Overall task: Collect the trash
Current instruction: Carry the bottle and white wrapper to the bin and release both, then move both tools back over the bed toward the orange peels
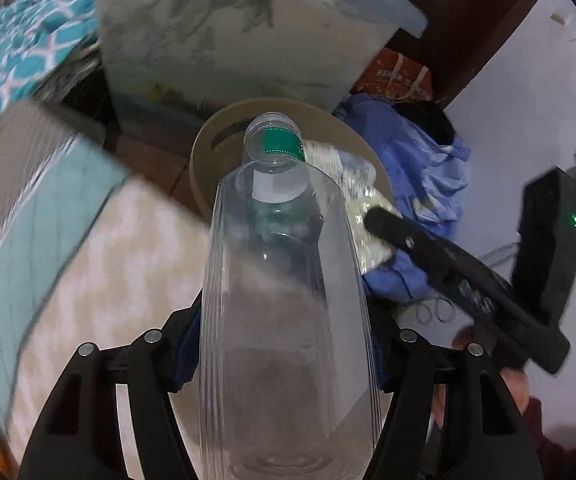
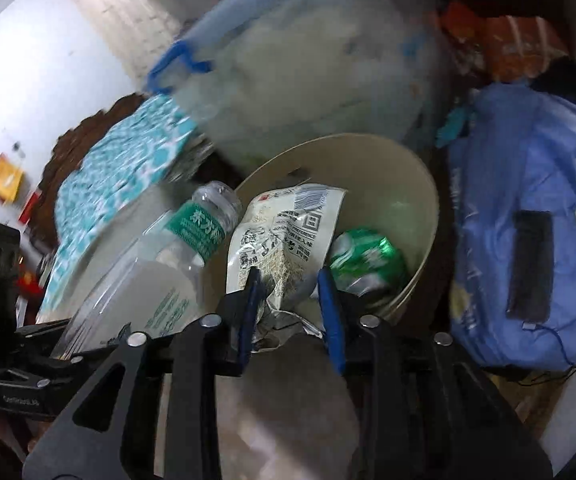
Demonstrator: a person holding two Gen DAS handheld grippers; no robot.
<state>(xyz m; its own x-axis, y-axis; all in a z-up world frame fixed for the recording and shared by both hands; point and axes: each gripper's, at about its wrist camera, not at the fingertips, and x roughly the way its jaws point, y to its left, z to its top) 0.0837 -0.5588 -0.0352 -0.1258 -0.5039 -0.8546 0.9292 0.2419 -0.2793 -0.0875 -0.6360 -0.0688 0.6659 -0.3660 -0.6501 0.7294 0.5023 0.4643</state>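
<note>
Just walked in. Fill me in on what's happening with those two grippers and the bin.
A person is collecting trash into a beige bin with two handheld grippers. The left gripper is clamped on a clear plastic bottle, its uncapped neck pointing at the bin's rim. The right gripper holds a crumpled snack wrapper over the bin's opening. A crushed green can already lies inside. Neither held item has been let go yet.

Bottle (image 1: 288,280) is clear, glossy plastic w/ faint ribbing; snack wrapper (image 2: 284,236) is crinkled shiny film, and crushed can (image 2: 368,258) looks like dented glossy metal. Bin (image 2: 388,168) is matt smooth beige plastic. Blue bag (image 2: 528,184) is soft cloth w/ slight sheen; both tools are matt black plastic w/ metal rivets.
</note>
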